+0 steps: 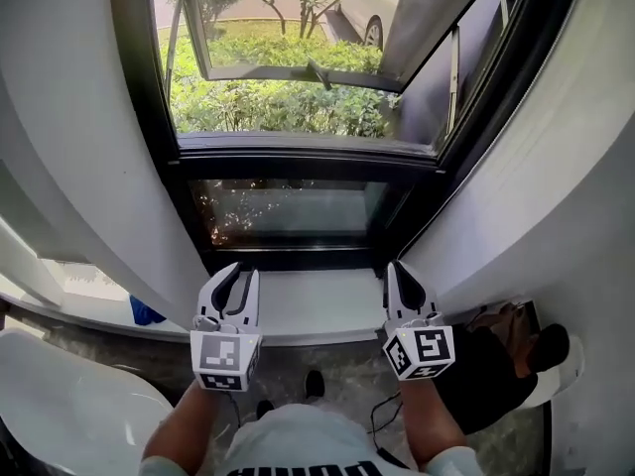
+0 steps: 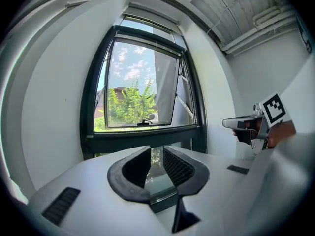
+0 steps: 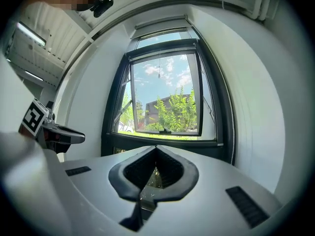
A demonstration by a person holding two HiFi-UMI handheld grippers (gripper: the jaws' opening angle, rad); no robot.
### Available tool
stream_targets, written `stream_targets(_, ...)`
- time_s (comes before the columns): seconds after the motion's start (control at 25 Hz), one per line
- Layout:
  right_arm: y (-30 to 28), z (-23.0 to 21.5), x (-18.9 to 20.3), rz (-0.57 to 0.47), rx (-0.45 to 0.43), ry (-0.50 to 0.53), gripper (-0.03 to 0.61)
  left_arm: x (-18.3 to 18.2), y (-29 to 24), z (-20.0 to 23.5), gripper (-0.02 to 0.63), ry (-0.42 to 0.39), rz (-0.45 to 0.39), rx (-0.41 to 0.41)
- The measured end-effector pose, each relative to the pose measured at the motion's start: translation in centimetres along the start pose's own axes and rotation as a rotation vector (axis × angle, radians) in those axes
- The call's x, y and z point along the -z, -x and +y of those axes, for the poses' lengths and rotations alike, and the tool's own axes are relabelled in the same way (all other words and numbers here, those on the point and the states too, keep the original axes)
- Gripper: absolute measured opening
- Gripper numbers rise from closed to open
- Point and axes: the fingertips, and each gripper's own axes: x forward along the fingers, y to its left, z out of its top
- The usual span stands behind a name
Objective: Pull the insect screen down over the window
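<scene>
Window [image 1: 298, 157] open outward, shrubs [image 1: 278, 107] beyond, white sill [image 1: 308, 305] below, car [image 1: 362, 13] outside

The head view looks steeply down from above the person onto the sill [image 1: 308, 307] and the window [image 1: 298, 157], with the left gripper [image 1: 243, 276] and right gripper [image 1: 395, 269] near its bottom edge. Each gripper view faces the window roughly level, from a little way back, one left and one right of centre. Each catches the other gripper at its edge. All three views share the window.
</scene>
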Motion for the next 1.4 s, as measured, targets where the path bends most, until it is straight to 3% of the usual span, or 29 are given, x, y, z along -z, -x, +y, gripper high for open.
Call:
stream_targets(0.28, -6.9, -5.1, -2.4, -0.033, -0.117, 0.089, 0.003, -3.5, -6.3, -0.3, 0.092, -0.003, 0.004, -0.067)
stream_targets(0.48, -10.6, -7.5, -6.0, -0.074, -0.175, 0.184, 0.003, -7.2, -9.0, 0.5, 0.133, -0.113, 0.01, -0.063)
stream_targets(0.68, -14.1, -9.3, -12.0, -0.141, -0.157, 0.353, 0.008, -12.4, -11.5, 3.0, 0.167, -0.231, 0.003, -0.048)
stream_targets(1.0, -18.8, -9.0, -21.7, -0.154, -0.191, 0.618, 0.172, -23.1, -15.0, 7.8, 0.268, -0.403, -0.004, -0.014)
stream_targets(1.2, -20.9, -8.2, -28.9, -0.215, -0.181, 0.862, 0.257, -30.6, -16.3, 10.5, 0.305, -0.579, -0.03, -0.056)
stream_targets(1.4, -21.9, -8.4, -37.0, -0.282, -0.118, 1.023, 0.272, -37.9, -16.6, 12.8, 0.341, -0.647, -0.086, -0.067)
